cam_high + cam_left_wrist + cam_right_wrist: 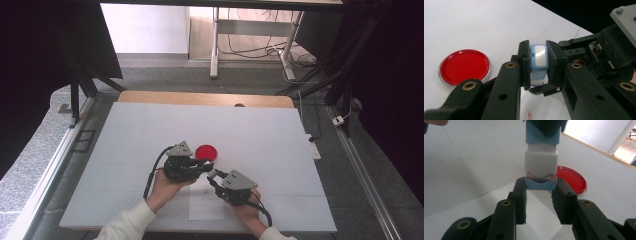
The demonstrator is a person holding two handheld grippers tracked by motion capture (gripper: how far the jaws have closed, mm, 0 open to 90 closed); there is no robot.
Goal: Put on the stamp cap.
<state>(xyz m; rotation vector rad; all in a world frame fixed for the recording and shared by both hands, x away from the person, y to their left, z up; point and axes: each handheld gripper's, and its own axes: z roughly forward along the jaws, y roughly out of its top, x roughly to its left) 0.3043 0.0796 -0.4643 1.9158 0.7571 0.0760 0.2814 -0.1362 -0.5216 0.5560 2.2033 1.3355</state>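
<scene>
Left tool (538, 66) pinches the light-blue and white plastic stamp (538, 58) by its upper body, above the white-covered desk (150, 130). Right tool (540, 192) pinches the stamp's light-blue bottom cap (540, 184) from below; both tools meet near the desk's middle, toward the front edge. Round red plastic dish with clear rim (206, 152) lies just beside the left tool, on the far side. White paper sheet (205, 205) lies beneath the tools. Wide bare desk surface left, right and beyond.
</scene>
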